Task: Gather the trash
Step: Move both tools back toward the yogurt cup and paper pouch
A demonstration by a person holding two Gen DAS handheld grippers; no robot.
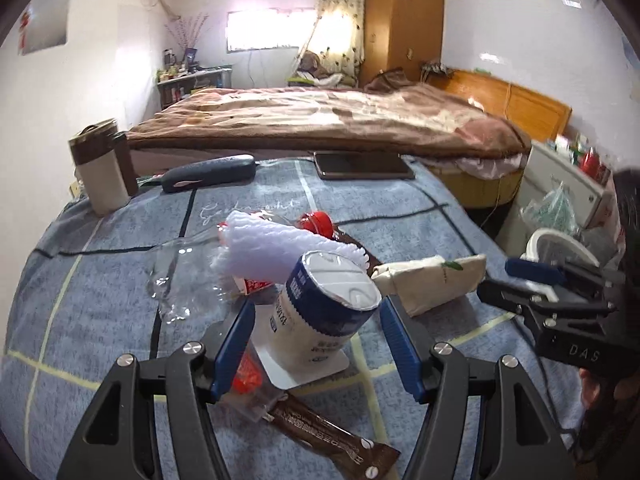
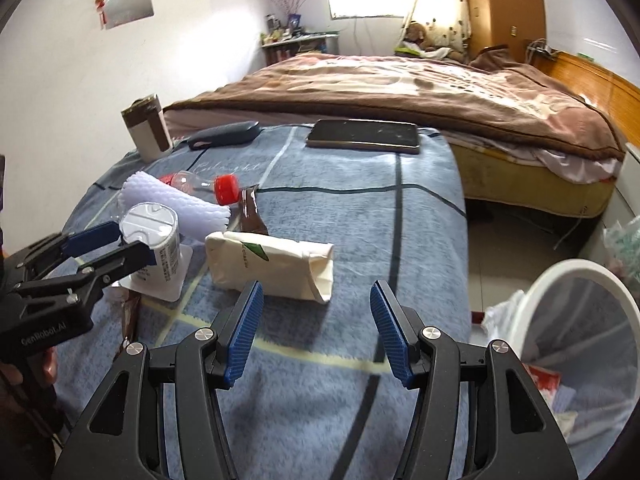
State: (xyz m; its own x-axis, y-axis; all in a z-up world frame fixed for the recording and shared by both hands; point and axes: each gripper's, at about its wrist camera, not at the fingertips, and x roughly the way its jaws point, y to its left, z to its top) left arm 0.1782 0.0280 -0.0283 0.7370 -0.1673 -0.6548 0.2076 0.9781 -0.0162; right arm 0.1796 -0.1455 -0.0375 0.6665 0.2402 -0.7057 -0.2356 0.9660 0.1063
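I have the left gripper spread around a white cup with a blue band and a sealed foil lid; the blue pads stand on either side of it and I can see a gap between each pad and the cup wall, so nothing is pinched. The cup sits tilted on a white card near the middle of the bench, which is draped in a blue checked blanket. My right gripper hangs spread over bare blanket near the right edge, with nothing between its pads. That edge drops off to tiled floor, and just past it stands a white mesh bin with scraps already inside. Ahead of the right gripper lies a cream paper pack, on its side. Behind the cup are a white foam net, a clear bottle with a red cap and crumpled clear plastic; a brown wrapper lies below the left gripper. The far edge is crowded by a phone, a dark case and a brown-and-white tumbler, with the bed just beyond.
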